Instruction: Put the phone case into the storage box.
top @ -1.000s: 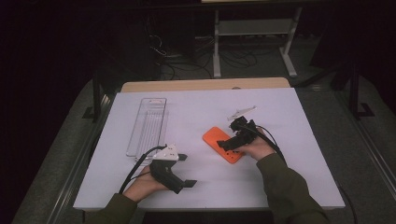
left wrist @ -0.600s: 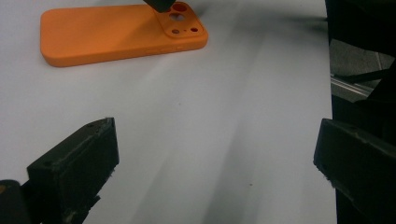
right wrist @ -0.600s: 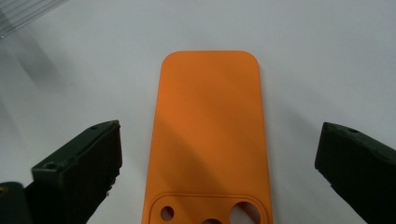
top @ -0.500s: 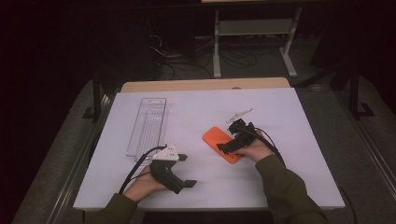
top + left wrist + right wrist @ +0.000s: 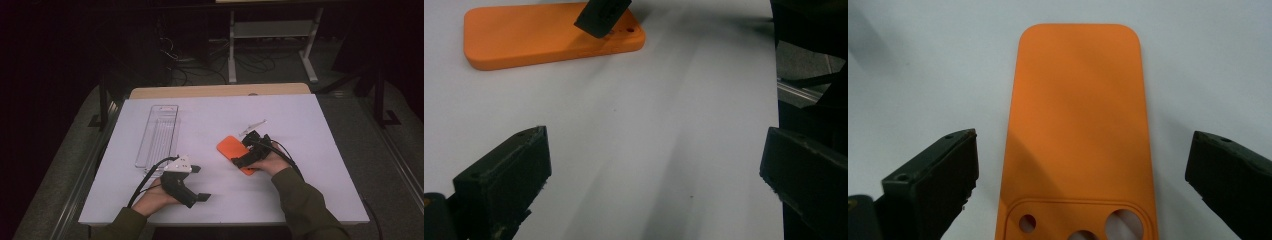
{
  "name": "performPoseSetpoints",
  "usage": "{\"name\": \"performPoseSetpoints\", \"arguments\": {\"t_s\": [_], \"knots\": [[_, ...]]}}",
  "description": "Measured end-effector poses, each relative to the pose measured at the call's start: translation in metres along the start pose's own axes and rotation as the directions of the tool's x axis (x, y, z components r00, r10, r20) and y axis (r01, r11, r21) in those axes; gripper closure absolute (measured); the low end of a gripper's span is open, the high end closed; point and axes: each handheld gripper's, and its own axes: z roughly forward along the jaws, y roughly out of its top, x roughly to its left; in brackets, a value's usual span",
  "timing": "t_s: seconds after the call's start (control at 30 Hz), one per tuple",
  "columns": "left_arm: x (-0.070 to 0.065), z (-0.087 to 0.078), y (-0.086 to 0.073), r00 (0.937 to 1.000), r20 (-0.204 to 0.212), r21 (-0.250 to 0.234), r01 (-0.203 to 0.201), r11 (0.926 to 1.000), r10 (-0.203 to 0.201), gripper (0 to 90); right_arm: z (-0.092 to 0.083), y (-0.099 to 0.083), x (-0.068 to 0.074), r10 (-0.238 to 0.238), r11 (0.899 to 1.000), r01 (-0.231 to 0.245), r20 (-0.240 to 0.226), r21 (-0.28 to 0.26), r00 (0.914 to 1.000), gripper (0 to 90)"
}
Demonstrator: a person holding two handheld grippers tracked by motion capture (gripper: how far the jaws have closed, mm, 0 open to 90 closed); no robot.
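— Is the flat orange silicone phone case (image 5: 1078, 130) picked up yet?
— No, it lies flat mid-bench, towards the right edge. The right gripper (image 5: 251, 151) straddles it, jaws apart; the grasp remains.
— And the left gripper (image 5: 186, 181)?
— Idle near the front edge, jaws apart.

1. The right gripper (image 5: 246, 151) now sits lower and nearer the person than a second ago; it has slid back along the orange case (image 5: 231, 148) from its far right edge to its near end.
2. More of the case's far part lies bare in the high view than before, when the gripper stood beside its upper edge.
3. The right hand (image 5: 272, 162) and sleeve have drawn back a little toward the table's near edge with the gripper.
4. In the right gripper view its jaws stand wide apart, one on each side of the case (image 5: 1079, 130), above its camera-hole end.
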Motion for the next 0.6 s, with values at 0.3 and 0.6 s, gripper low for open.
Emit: {"name": "performPoseSetpoints", "arguments": {"t_s": [0.3,0.6], "knots": [[0.0,0.0,0.0,1.0,0.003,0.003,0.002,1.0,-0.002,0.0,0.006,-0.002,0.003,-0.007,0.999,0.007,-0.003,0.031,1.0,0.0],[0.001,0.0,0.0,1.0,0.004,0.01,0.001,0.9999,-0.001,0.0,0.013,-0.004,0.005,-0.024,0.998,0.024,-0.001,0.061,0.9997,0.0]]}}
